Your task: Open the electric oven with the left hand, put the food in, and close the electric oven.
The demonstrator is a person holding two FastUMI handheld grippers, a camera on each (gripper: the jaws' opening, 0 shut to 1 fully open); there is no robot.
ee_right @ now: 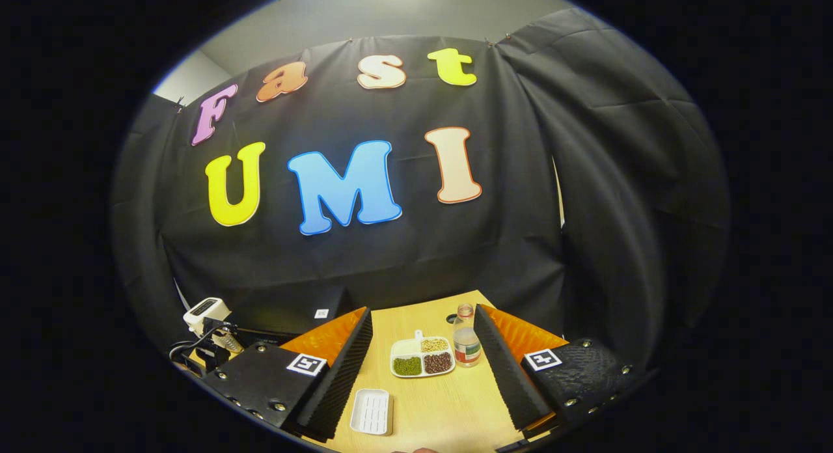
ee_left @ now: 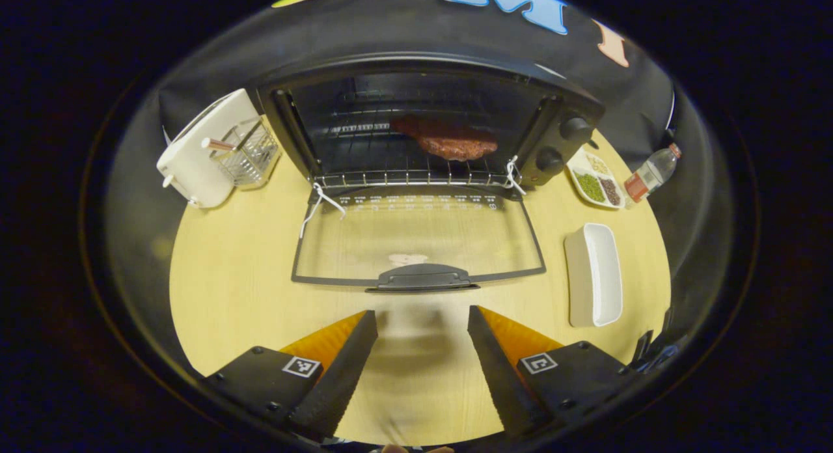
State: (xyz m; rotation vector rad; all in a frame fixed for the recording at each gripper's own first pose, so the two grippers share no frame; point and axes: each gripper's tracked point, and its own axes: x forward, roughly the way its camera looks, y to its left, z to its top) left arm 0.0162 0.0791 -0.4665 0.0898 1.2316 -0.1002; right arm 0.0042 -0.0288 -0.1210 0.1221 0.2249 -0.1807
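We read the left gripper (ee_left: 422,339) as the one placed for the closing step. Its fingers are spread wide with nothing between them, hovering over the table (ee_left: 234,290). Dead ahead at 12 o'clock, just beyond the fingertips, sits the door handle (ee_left: 423,277) of the electric oven (ee_left: 429,124). The glass door (ee_left: 416,241) lies folded down flat on the table, and the handle's long axis runs 9 to 3 o'clock, crosswise to our fingers. The food (ee_left: 448,139), a reddish-brown slab, already rests on the wire rack (ee_left: 410,177) inside the cavity, toward 1 o'clock.

In the right gripper view, the right gripper (ee_right: 423,368) also has its fingers apart and empty, pointed at the divided dish of beans (ee_right: 422,358) and the bottle (ee_right: 466,343), with an empty white tray (ee_right: 371,411) nearer. It looks away from the oven, so we judge the left nearer.

Next move, in our judgement: get under the handle's edge and swing the door up toward 12.
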